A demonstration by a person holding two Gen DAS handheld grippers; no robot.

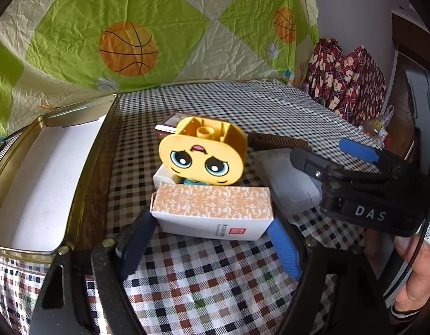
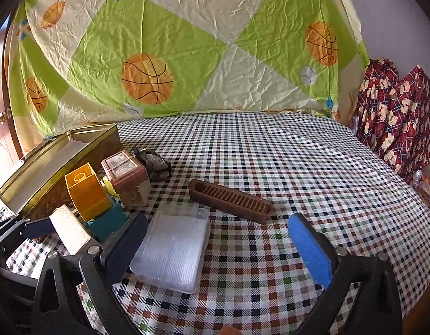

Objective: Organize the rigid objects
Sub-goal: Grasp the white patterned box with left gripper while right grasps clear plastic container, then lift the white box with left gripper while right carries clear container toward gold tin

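A small box with an orange floral top (image 1: 212, 203) lies on the checked cloth, and my left gripper (image 1: 210, 222) is shut on it, one blue pad at each end. Behind the box leans a yellow toy block with a cartoon face (image 1: 201, 156) on a teal piece. My right gripper (image 2: 215, 237) stands open above the cloth. Its left finger is beside a clear plastic case (image 2: 173, 248), and its right finger is well apart from it. A brown ribbed holder (image 2: 228, 199) lies beyond the case. In the left wrist view the right gripper (image 1: 326, 153) reaches in from the right over the case (image 1: 290, 184).
An open gold tin with a white lining (image 1: 41, 173) stands at the left. A pinkish box tied with string (image 2: 125, 170) and a dark crumpled item (image 2: 154, 163) sit behind the toy. A basketball-print sheet (image 2: 187, 55) hangs at the back, red patterned fabric (image 2: 396, 111) at right.
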